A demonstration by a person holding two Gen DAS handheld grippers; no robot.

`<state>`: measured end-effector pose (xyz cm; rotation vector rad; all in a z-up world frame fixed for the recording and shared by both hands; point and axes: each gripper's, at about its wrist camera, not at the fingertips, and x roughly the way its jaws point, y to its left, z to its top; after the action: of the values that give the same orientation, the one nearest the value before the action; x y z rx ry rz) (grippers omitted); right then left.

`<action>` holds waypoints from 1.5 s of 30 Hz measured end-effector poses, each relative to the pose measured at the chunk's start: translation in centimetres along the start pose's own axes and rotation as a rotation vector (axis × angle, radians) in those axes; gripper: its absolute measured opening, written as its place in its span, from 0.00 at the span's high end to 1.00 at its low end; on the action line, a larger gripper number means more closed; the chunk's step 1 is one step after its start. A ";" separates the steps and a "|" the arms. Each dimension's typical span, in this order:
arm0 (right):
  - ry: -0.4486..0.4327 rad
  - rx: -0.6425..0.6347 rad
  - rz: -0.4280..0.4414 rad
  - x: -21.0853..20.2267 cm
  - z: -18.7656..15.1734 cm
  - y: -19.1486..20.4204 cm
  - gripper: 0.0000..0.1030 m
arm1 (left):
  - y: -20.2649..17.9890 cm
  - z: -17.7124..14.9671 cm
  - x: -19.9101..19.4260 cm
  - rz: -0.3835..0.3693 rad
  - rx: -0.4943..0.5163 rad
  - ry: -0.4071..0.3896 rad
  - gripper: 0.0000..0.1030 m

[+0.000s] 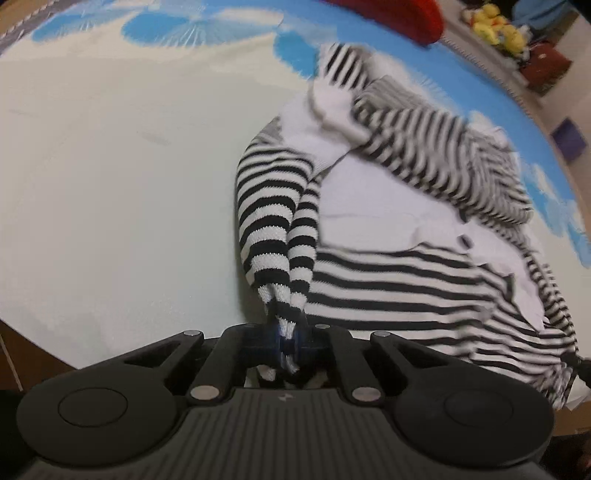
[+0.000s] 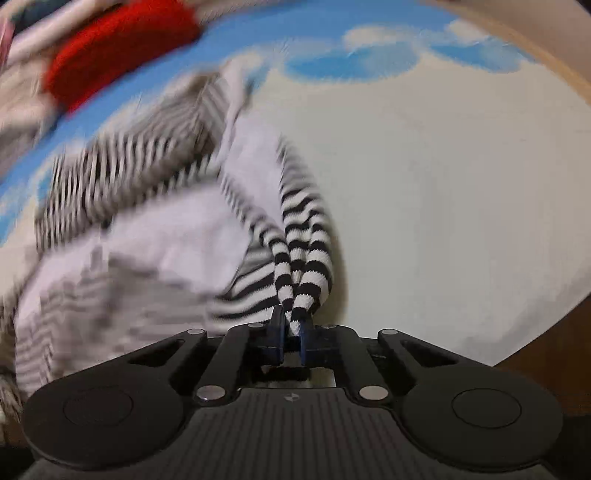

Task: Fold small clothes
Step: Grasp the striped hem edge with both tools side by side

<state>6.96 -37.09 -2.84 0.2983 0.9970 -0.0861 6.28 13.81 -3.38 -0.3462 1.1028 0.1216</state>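
Note:
A small black-and-white striped garment [image 1: 399,273] with white panels lies crumpled on a cream mat [image 1: 110,177]. My left gripper [image 1: 286,341] is shut on a bunched striped edge of the garment, which stretches up and right from the jaws. In the right wrist view my right gripper [image 2: 291,341] is shut on another bunched striped edge of the same garment [image 2: 147,266], which spreads to the left, blurred by motion.
The mat has a blue-and-white patterned border [image 1: 207,26]. A red cloth item [image 1: 406,14] lies at the mat's far edge and also shows in the right wrist view [image 2: 110,55]. Yellow plush toys [image 1: 495,29] and boxes sit beyond the mat. Bare cream mat [image 2: 461,184] lies right of the garment.

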 end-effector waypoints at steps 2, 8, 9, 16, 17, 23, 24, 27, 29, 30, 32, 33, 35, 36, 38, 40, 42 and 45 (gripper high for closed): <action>-0.046 0.046 -0.033 -1.1 0.6 -1.3 0.95 | 0.0 -0.1 -0.9 -0.045 -0.008 -0.014 0.94; 0.088 0.076 -0.076 1.1 -0.1 -2.5 0.93 | 0.8 -0.4 0.7 -0.004 -0.018 0.091 0.86; 0.099 0.064 -0.077 1.3 -0.3 -2.1 0.90 | 1.2 -0.3 1.1 0.002 -0.034 0.104 0.83; 0.143 0.059 -0.106 1.8 -1.0 -1.4 0.58 | 1.1 0.0 1.6 0.013 -0.016 0.115 0.72; 0.154 0.054 -0.104 1.9 -1.2 -1.4 0.58 | 1.1 0.0 1.7 0.018 -0.006 0.118 0.72; 0.126 -0.006 -0.055 1.4 -1.4 -0.5 0.89 | 0.6 0.1 1.4 0.015 0.016 0.076 0.93; 0.112 -0.012 -0.055 1.2 -1.4 -0.4 0.90 | 0.5 0.1 1.2 0.016 0.020 0.064 0.93; 0.111 0.003 -0.056 1.1 -1.4 -0.6 0.88 | 0.9 0.2 1.2 0.010 -0.009 0.074 0.90; 0.136 0.022 -0.073 1.7 -1.5 -0.8 0.79 | 1.1 0.2 1.7 0.013 -0.019 0.105 0.82; 0.152 0.026 -0.076 1.9 -1.6 -0.8 0.73 | 1.2 0.1 2.0 0.021 -0.008 0.127 0.78; 0.159 -0.001 -0.081 2.2 -1.8 -0.5 0.73 | 0.8 -0.1 2.2 0.041 0.025 0.134 0.75; 0.157 -0.019 -0.086 2.1 -1.9 -0.3 0.73 | 0.6 -0.2 2.2 0.047 0.043 0.130 0.75; 0.156 -0.031 -0.091 2.1 -1.9 -0.1 0.73 | 0.4 -0.3 2.2 0.051 0.058 0.126 0.75; 0.155 -0.031 -0.092 2.1 -1.9 -0.1 0.73 | 0.4 -0.3 2.2 0.052 0.057 0.126 0.75; 0.154 -0.032 -0.091 2.1 -1.9 -0.1 0.73 | 0.6 -0.3 2.2 0.049 0.048 0.126 0.75; 0.153 -0.033 -0.089 1.9 -1.9 -0.2 0.73 | 0.6 -0.2 2.2 0.046 0.044 0.124 0.76; 0.151 -0.031 -0.086 1.9 -1.9 -0.2 0.74 | 0.5 -0.2 2.2 0.047 0.050 0.122 0.77; 0.150 -0.034 -0.081 1.9 -1.9 -0.2 0.78 | 0.5 -0.2 2.2 0.048 0.057 0.120 0.77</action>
<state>6.40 -36.59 -5.43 0.2354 1.1580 -0.1214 6.93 14.00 -5.51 -0.2792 1.2316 0.1128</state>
